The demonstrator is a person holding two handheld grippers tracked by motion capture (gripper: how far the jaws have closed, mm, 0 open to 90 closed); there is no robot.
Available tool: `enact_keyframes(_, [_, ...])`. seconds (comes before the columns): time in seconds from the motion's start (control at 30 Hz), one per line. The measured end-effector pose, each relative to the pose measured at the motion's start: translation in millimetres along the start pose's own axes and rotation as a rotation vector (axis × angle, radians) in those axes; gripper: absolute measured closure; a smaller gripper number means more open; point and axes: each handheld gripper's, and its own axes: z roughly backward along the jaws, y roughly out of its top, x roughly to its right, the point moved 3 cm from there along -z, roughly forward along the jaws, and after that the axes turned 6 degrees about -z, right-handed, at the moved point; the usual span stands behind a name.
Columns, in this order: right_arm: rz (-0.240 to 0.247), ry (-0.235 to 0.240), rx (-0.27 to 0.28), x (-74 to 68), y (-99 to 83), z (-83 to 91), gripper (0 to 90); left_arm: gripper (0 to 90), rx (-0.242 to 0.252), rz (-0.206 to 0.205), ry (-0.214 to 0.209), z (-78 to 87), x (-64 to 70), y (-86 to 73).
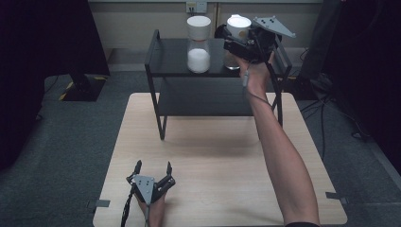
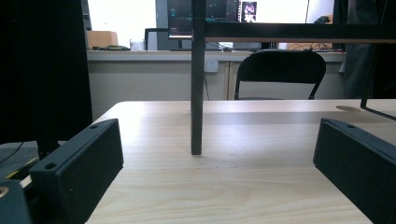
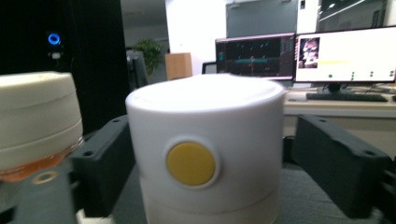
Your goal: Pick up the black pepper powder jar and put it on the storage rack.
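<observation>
The right gripper [image 1: 235, 35] has its jaws apart around the white lid of a jar [image 3: 205, 149] on the top of the black shelf [image 1: 170, 59], right of another jar [image 1: 198, 43]. Grasping is in hand; next, closing firmly. The left gripper [image 1: 153, 168] rests open on the surface [image 1: 213, 156].

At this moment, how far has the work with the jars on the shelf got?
Early stage. Both jars stand on the black shelf. The right tool is up at the right jar, jaws on either side of its white lid with a gap showing on the right. Closing and lifting remain. The left tool rests open on the table.
</observation>
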Motion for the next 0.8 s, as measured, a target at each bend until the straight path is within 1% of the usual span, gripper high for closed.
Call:
enact_keyframes(0.03, [0.010, 0.000, 0.007, -0.6, -0.8, 0.5, 5.2, 1.1, 0.000, 0.000, 0.000, 0.0, 0.0, 0.0])
enact_keyframes(0.13, [0.028, 0.003, -0.002, -1.5, -0.1, 1.7, 1.0, 1.1, 0.000, 0.000, 0.000, 0.0, 0.0, 0.0])
enact_keyframes(0.23, [0.009, 0.031, -0.005, 2.5, -1.3, 5.2, 0.0, 1.1, 0.000, 0.000, 0.000, 0.1, 0.0, -0.1])
enact_keyframes(0.27, [-0.006, 0.054, -0.006, 6.2, -2.5, 7.1, 0.0, 1.1, 0.000, 0.000, 0.000, 0.0, 0.0, -0.1])
enact_keyframes(0.3, [-0.006, 0.063, 0.000, 7.8, -4.8, 9.2, 0.0, 1.0, 0.001, 0.001, 0.000, 0.0, 0.1, -0.1])
enact_keyframes(0.37, [0.034, 0.051, -0.009, 6.1, -6.9, 12.2, 0.0, 1.0, 0.001, 0.000, 0.000, 0.0, 0.1, -0.1])
enact_keyframes(0.4, [0.042, 0.051, -0.011, 5.9, -7.8, 14.0, 0.0, 1.0, 0.000, -0.002, 0.000, 0.1, -0.1, 0.0])
enact_keyframes(0.47, [0.037, 0.052, 0.008, 6.4, -11.2, 19.5, 0.0, 1.0, 0.001, 0.000, 0.000, 0.0, 0.0, -0.1])
enact_keyframes(0.57, [0.036, 0.028, 0.043, 4.3, -15.2, 27.2, 0.0, 0.3, 0.001, 0.000, 0.000, 0.0, 0.0, -0.1])
enact_keyframes(0.63, [0.025, 0.026, 0.044, 5.7, -15.2, 31.6, 0.0, 0.1, 0.001, 0.001, 0.000, 0.0, 0.1, -0.1])
enact_keyframes(0.7, [0.026, 0.019, 0.036, 5.6, -14.9, 37.2, 0.0, 0.1, 0.001, 0.001, 0.000, 0.0, 0.1, -0.1])
enact_keyframes(0.8, [0.030, 0.008, 0.045, 5.0, -19.0, 49.3, 0.0, 0.1, 0.001, 0.000, 0.000, 0.1, 0.0, -0.1])
